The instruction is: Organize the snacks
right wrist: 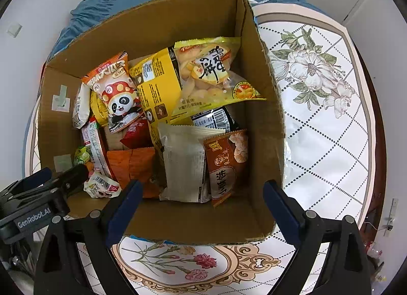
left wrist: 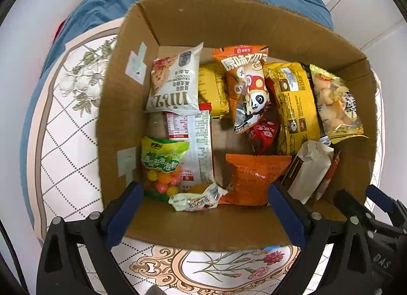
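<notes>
Cardboard box (left wrist: 254,25) sits on a floral table (right wrist: 330,142), one box, roughly a dozen snack packs inside. Against the box's far wall: white "niyz" pack (left wrist: 175,78), orange panda pack (left wrist: 248,86). Left gripper (left wrist: 204,215) and right gripper (right wrist: 203,208): jaws spread wide above the box's near wall, nothing between them.

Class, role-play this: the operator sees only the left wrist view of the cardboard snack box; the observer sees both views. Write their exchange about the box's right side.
Operator: What sits right of the white crinkle-edged packet?
Observer: A brown flat packet printed with pastries, touching its right edge.
Operator: Anything beyond those?
Observer: A black packet with a white barcode label, partly under the yellow clear-windowed biscuit bag.
</notes>
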Available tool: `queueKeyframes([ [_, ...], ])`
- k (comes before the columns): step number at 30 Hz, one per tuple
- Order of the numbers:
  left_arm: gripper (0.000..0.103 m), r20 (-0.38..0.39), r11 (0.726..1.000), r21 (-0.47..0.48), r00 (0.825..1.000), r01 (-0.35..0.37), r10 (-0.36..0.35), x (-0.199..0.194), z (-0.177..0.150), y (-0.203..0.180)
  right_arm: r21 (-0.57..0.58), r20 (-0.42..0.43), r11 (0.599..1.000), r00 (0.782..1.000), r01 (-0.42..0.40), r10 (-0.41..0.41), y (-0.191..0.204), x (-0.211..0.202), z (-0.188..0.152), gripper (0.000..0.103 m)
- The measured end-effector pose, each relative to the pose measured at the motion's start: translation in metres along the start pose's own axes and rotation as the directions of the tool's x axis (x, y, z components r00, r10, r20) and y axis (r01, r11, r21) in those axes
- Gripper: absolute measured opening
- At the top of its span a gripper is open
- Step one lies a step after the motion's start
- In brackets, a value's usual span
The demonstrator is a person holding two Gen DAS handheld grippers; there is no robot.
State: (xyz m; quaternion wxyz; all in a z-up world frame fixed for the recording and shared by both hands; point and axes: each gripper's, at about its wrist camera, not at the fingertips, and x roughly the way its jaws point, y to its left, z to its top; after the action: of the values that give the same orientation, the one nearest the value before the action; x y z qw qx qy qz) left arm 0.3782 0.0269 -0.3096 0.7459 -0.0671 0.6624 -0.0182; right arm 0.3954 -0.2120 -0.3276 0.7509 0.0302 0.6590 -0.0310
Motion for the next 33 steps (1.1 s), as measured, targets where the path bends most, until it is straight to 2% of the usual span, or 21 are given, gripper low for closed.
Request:
queueKeyframes([
  [9, 0.1, 0.15, 0.999, 0.014, 0.988, -0.038, 0.035, -0.065, -0.031, -0.006, -0.007, 0.083, 1.0, 0.996, -0.005, 0.006, 0.0, -0.043, -0.024, 0.098],
  [15, 0.1, 0.249, 0.999, 0.006, 0.967, -0.054, 0.05, -0.103, -0.064, -0.012, -0.002, 0.185, 1.0, 0.982, -0.023, 0.023, -0.003, -0.093, -0.057, 0.098],
  [22, 0.1, 0.355, 0.999, 0.018, 0.934, -0.048, 0.039, -0.166, -0.11, -0.018, -0.029, 0.28, 0.998, 0.958, -0.052, 0.058, -0.005, -0.157, -0.101, 0.098],
  [28, 0.1, 0.422, 0.997, 0.041, 0.906, -0.064, 0.041, -0.219, -0.154, -0.028, -0.054, 0.363, 0.997, 0.929, -0.056, 0.072, -0.008, -0.216, -0.152, 0.098],
  [33, 0.1, 0.461, 0.996, 0.049, 0.886, -0.077, 0.046, -0.253, -0.193, -0.033, -0.075, 0.395, 0.994, 0.913, -0.076, 0.1, -0.014, -0.258, -0.193, 0.098],
])
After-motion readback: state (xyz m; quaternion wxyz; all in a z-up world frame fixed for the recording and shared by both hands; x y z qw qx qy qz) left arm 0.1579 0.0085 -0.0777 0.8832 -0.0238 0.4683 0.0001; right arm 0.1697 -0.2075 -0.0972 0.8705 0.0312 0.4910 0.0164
